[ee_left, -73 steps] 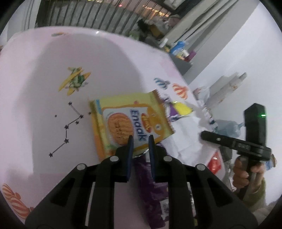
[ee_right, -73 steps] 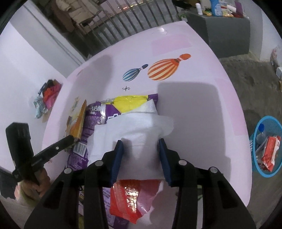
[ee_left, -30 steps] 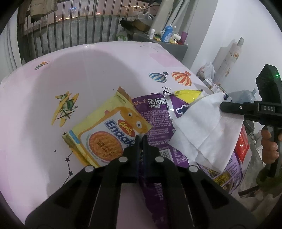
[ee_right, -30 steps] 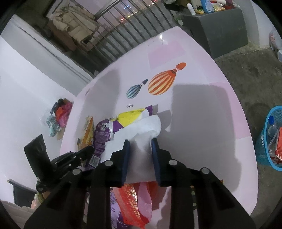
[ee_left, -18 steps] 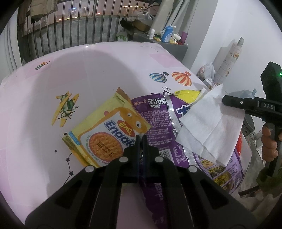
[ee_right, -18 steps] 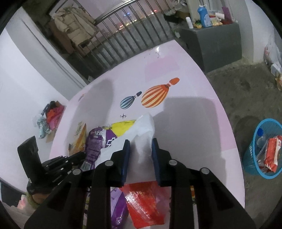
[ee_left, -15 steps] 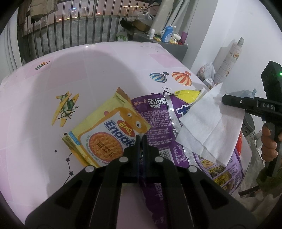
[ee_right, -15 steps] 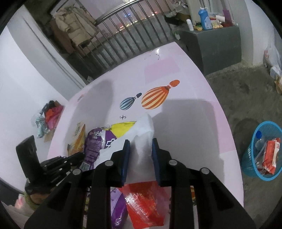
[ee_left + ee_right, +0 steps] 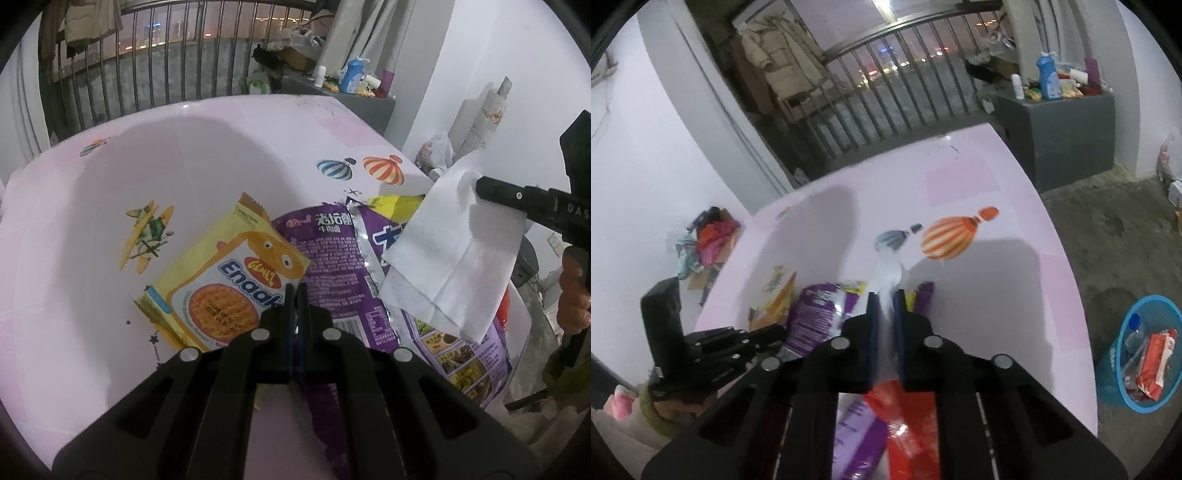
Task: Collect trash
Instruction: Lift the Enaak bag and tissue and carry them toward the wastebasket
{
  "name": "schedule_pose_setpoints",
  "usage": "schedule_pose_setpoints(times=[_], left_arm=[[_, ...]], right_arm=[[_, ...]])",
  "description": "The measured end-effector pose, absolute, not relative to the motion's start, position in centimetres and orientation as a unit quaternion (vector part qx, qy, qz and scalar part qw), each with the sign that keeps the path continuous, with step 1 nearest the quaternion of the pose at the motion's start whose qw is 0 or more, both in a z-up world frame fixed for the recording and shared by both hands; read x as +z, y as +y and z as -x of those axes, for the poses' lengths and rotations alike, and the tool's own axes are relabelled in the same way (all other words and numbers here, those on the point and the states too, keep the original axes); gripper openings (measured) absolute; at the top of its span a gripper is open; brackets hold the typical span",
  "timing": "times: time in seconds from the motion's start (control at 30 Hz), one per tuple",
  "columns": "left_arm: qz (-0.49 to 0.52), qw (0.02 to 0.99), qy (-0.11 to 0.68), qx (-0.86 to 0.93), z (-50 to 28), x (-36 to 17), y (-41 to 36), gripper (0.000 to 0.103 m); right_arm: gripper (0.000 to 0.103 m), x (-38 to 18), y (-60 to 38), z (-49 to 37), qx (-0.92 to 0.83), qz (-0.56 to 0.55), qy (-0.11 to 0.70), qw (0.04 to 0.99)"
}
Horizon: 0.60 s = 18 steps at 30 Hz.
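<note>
The right gripper [image 9: 884, 301] pinches the white tissue [image 9: 454, 251] and the blue basket [image 9: 1108, 373] sits low right, while the left gripper [image 9: 294, 295] squeezes the yellow packet [image 9: 229, 291].

Left gripper [image 9: 294, 291] sits at 6 o'clock, its two black fingers pressed together w/ almost no gap, pinching the edge of a yellow Enaak noodle packet [image 9: 225, 280] lying near centre on a pink table [image 9: 221, 147] printed w/ balloons and a plane. Just toward 3 o'clock, partly under the packet's corner, lies a big purple snack bag [image 9: 332, 254], torn open, yellow inside showing. At 3 o'clock the right gripper [image 9: 480, 188] comes in from the edge, clamping a white tissue [image 9: 450, 251] that hangs off the table over the purple bag. A hand [image 9: 572, 295] grips its handle. Metal railing [image 9: 147, 66] at 12 o'clock.
</note>
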<state>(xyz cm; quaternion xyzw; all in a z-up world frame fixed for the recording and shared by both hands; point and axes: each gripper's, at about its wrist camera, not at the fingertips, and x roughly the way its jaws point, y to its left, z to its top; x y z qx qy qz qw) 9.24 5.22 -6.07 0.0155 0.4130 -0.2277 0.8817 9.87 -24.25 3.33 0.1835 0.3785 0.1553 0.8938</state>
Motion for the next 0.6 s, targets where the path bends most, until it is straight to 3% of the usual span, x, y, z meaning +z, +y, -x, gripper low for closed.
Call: schedule_pose_setpoints(times=[0.27,0.6], left_arm=[[-0.013,0.903,0.376,-0.209,-8.4,-2.7,7.0,0.0],[-0.01,0.929,0.292,-0.227,-6.2,5.2,6.8,0.0]], right_arm=[[0.005,6.5,-24.0,-9.8,0.209,-0.228,0.329,0.892],[0.005,12.1,-26.6,-7.1,0.217,-0.254,0.226,0.915]])
